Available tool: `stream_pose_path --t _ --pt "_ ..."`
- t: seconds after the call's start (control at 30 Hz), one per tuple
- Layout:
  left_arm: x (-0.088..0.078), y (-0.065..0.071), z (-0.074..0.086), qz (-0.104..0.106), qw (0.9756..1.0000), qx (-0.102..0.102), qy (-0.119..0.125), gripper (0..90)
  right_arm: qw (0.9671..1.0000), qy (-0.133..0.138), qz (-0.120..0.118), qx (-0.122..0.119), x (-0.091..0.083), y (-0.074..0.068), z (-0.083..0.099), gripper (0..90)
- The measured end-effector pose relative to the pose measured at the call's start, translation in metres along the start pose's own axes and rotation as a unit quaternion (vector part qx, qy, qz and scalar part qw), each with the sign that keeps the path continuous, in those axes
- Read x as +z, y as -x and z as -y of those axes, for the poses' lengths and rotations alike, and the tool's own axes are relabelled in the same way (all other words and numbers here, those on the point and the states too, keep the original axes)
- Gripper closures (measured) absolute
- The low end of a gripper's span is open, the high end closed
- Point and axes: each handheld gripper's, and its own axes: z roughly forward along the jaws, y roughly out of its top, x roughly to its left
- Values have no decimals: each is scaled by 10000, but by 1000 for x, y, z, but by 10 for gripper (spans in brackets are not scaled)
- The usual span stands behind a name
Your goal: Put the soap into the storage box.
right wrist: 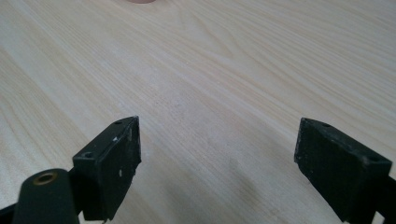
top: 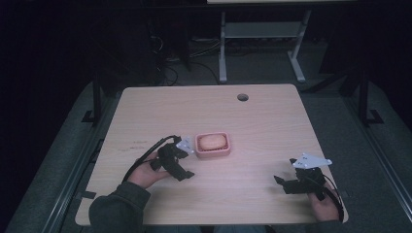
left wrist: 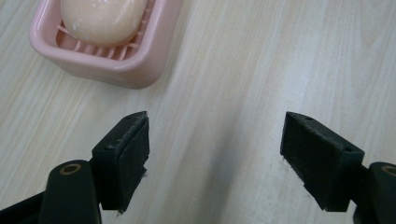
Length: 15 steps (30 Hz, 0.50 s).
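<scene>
The soap point(left wrist: 103, 18) lies in the pink soap dish point(left wrist: 135, 70), near the middle of the table point(top: 272, 121). I judge the soap smooth and slippery, the dish light, stiff plastic; I would take the dish by its two long walls, not the soap itself. My left gripper point(left wrist: 215, 140) is just beside it, jaws wide and empty. My right gripper point(right wrist: 217, 149) is well apart, jaws also wide.

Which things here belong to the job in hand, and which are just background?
In the job:
pink soap dish
soap lying in it
left gripper, open beside the dish

Just there:
right gripper, open over bare table
cable hole
white desk frame behind
</scene>
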Motion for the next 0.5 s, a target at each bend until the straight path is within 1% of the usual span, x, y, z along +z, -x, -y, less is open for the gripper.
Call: stream_pose_path --t 0.07,0.1,0.17,0.2,0.23,0.27,0.3,0.4,0.5 --pt "-2 1 3 2 10000 28 -10 237 10000 -10 -5 -6 0 0 0 141" --pt "-2 1 5 30 10000 -21 3 237 10000 -15 -7 -7 0 0 0 141" --pt "-4 1 9 4 10000 -29 -2 237 10000 -22 -10 -8 0 0 0 141" --pt "-3 2 10 19 10000 -89 10 237 10000 -22 -13 -9 0 -1 0 141" --pt "-4 2 12 9 10000 -90 6 237 10000 -20 -10 -21 0 0 0 141" --pt "-4 2 14 -8 10000 -43 -32 237 10000 -19 -12 -23 1 0 0 141" --pt "-5 3 16 3 10000 -87 -36 237 10000 -16 -7 -28 0 0 0 141" --pt "-6 5 22 2 9999 -108 -10 237 10000 -17 -9 -16 0 0 0 141" --pt "-5 7 29 0 9999 -146 -52 237 10000 -13 -11 -21 0 0 0 141"
